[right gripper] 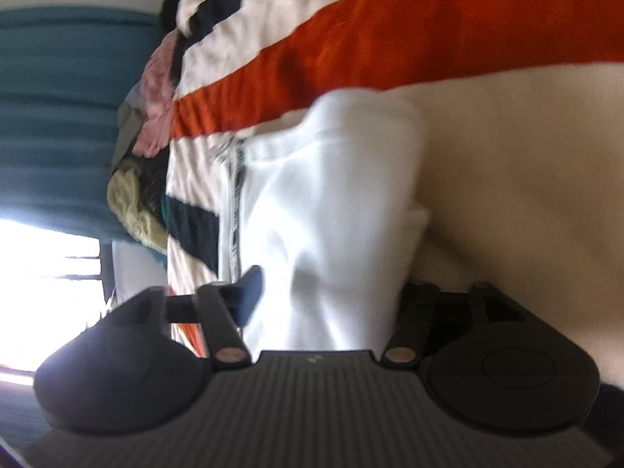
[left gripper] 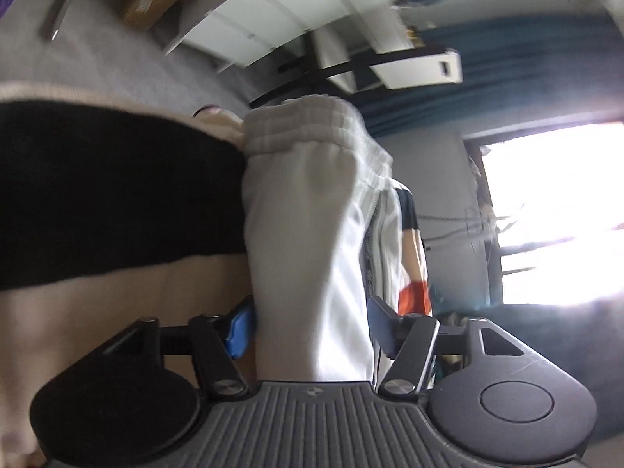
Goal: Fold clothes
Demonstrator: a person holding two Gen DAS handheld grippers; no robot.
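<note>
1. While both views are tilted and blurred, left gripper [left gripper: 310, 325] is clamped on white sweatpants [left gripper: 312, 202], elastic waistband far from camera.
2. Right gripper [right gripper: 327, 296] grips the same sweatpants [right gripper: 331, 210].
3. Garment hangs beside striped blanket [right gripper: 351, 46]: cream, orange, black.

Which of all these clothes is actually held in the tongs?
The white sweatpants, bunched between both tongs. The pink and yellowish garments lie piled apart, untouched.

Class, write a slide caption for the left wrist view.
Left tongs clamp light grey sweatpants by their bunched fabric.
</note>
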